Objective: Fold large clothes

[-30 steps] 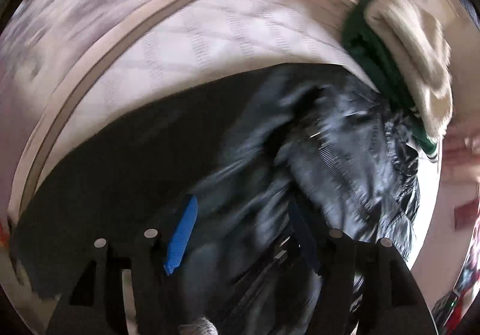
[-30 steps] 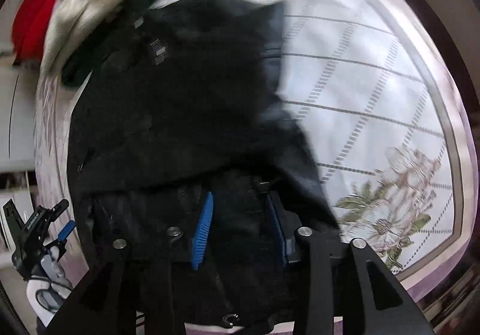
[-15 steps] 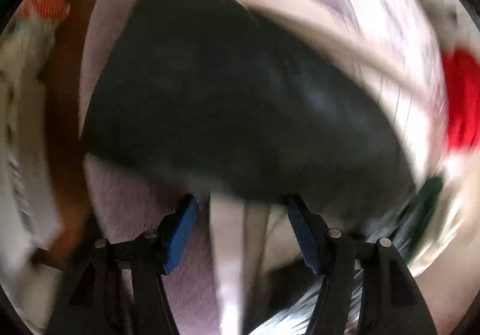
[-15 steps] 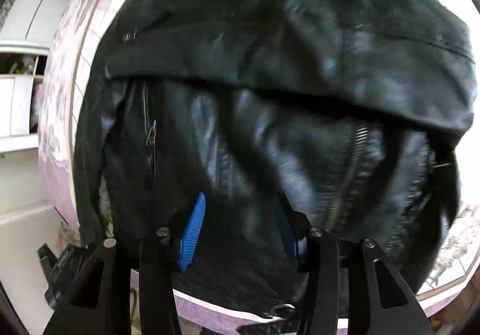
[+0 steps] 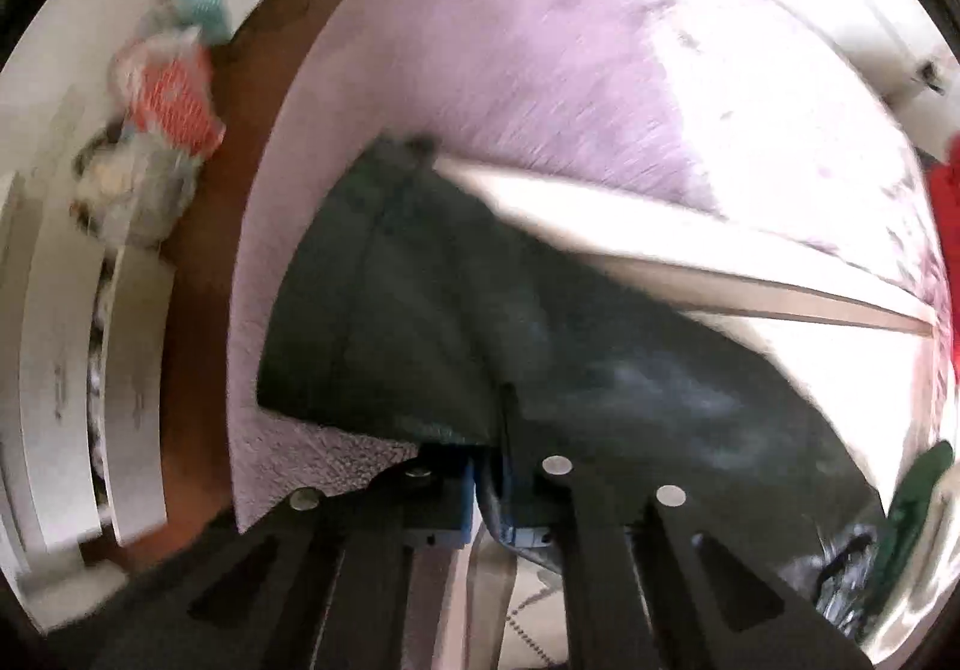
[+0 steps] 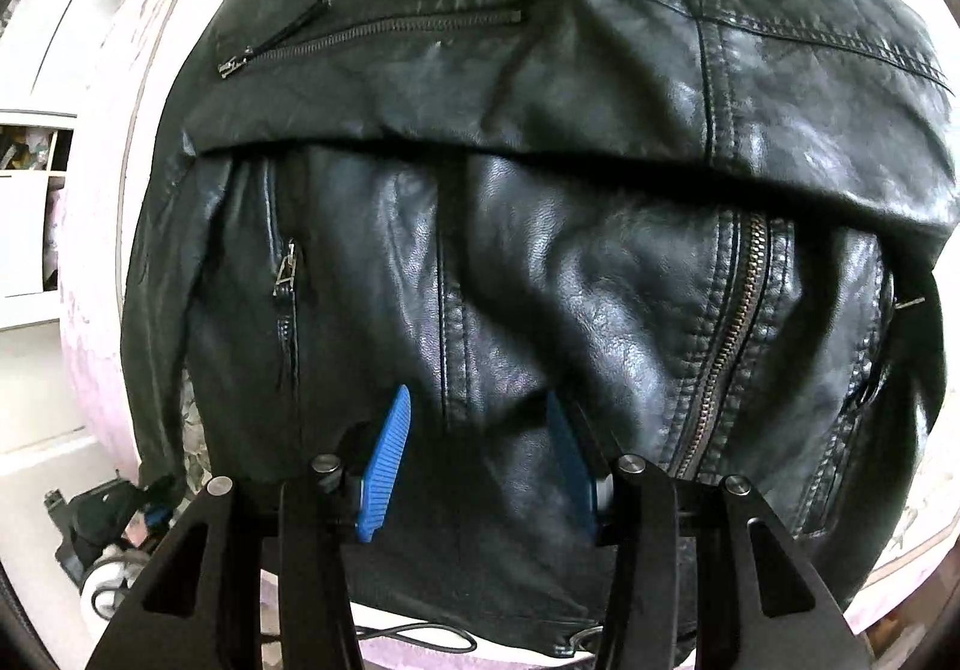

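A black leather jacket (image 6: 540, 226) with zips lies on the bed and fills the right wrist view, one part folded across its upper half. My right gripper (image 6: 480, 430) is open just above the jacket's lower front, with nothing between its blue pads. In the left wrist view my left gripper (image 5: 487, 481) is shut on the edge of a dark jacket sleeve (image 5: 432, 322), which stretches away over the bed's corner. The view is blurred.
The bed (image 5: 540, 70) has a lilac cover with a pale border. White shelves (image 5: 66, 322) and a brown floor (image 5: 204, 262) lie to the left of it. A red garment (image 5: 945, 226) and a green one (image 5: 912, 502) show at the right edge.
My left gripper has swung from over the jacket to the bed's corner and closed on the sleeve edge. My right gripper moved in close over the jacket front and stays open.
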A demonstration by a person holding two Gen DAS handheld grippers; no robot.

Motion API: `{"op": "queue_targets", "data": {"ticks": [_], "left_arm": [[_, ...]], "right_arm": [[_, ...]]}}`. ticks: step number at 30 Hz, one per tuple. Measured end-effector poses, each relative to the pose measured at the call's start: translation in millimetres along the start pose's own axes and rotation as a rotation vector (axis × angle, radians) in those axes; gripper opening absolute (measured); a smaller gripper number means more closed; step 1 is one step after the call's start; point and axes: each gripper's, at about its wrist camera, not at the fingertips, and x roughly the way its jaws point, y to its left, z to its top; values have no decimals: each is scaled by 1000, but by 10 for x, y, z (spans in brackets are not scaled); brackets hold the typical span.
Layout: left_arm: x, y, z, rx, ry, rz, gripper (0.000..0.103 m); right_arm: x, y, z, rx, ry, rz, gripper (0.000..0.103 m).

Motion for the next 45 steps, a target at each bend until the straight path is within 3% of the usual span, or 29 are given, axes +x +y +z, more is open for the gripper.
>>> {"op": "queue_targets", "data": {"ticks": [9, 13, 15, 17, 19, 22, 27, 30, 33, 37, 41, 43, 45], "left_arm": [[-934, -526, 165, 318, -253, -111, 3], [-1307, -999, 167, 503, -388, -191, 2], [-1458, -1302, 40, 610, -433, -239, 2], [-1585, -1652, -196, 733, -461, -301, 2], [-1661, -1957, -481, 842, -469, -355, 2], [-1705, -2409, -1076, 1026, -436, -450, 2], [-1678, -2929, -2401, 1331, -305, -607, 2], [-1597, -3014, -3235, 1517, -220, -654, 2], [-1436, -3000, -3883, 1670, -109, -643, 2], [-1172, -2968, -4264, 1769, 14, -515, 4], [-1146, -2836, -4042, 1701, 81, -554, 9], [-1176, -2780, -3974, 1671, 114, -565, 25], [-1219, -2714, -3741, 1599, 158, -570, 79]], "right_arm": [[-364, -114, -96, -47, -61, -42, 50], [-577, -183, -65, -71, -127, -192, 50], [-686, -272, -9, -65, -173, -273, 55], [-804, -409, 29, -23, -217, -285, 64], [-888, -580, 54, 28, -241, -275, 64], [-1009, -927, 43, 124, -251, -244, 64], [-1212, -1604, -104, 252, -263, -237, 64], [-1271, -1979, -240, 314, -257, -249, 64], [-1289, -2346, -418, 374, -237, -249, 64], [-1276, -2694, -601, 407, -206, -214, 64], [-1304, -2900, -747, 432, -189, -121, 71], [-1349, -2979, -798, 448, -186, -61, 71], [-1390, -3014, -815, 462, -182, -10, 71]]}}
